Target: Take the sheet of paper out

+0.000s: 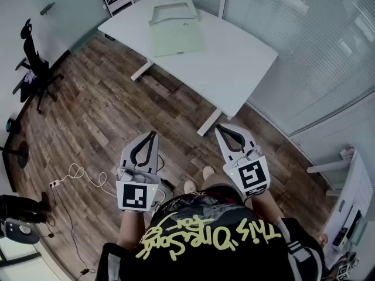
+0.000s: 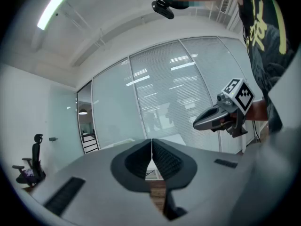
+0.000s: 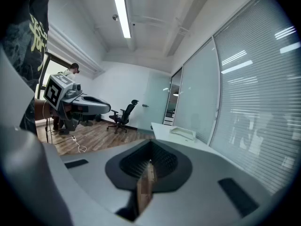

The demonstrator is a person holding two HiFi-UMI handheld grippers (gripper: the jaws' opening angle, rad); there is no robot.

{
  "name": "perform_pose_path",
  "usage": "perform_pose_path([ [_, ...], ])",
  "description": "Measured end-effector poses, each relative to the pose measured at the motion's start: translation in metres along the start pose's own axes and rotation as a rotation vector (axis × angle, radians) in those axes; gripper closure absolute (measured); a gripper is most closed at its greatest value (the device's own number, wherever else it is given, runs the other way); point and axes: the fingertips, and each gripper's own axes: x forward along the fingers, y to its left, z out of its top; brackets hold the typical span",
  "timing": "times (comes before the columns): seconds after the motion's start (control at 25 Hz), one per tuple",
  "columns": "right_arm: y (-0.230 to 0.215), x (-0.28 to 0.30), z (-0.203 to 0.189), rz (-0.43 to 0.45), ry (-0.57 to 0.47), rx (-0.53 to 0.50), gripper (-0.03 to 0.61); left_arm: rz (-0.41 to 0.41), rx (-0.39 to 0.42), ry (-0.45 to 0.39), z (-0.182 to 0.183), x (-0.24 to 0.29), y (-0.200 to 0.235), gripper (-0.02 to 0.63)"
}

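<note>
A pale green sheet or folder lies flat on the white table at the far side of the room, with a light open file tray just behind it. Both grippers are held close to the person's body, well short of the table. My left gripper is shut with nothing between its jaws, and it also shows in the right gripper view. My right gripper is likewise shut and empty. From the right gripper view the table and tray appear small and far off.
Wooden floor lies between me and the table. A black office chair stands at the left wall, and a white cable with a power strip trails on the floor at lower left. Glass partitions with blinds run behind and right of the table.
</note>
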Motion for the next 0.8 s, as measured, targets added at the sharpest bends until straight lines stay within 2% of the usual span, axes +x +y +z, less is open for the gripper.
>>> perform_pose_path([
  [0.8, 0.005, 0.000, 0.004, -0.046, 0.009, -0.007, 0.571, -0.002, -0.010, 0.002, -0.003, -0.007, 0.010, 0.604],
])
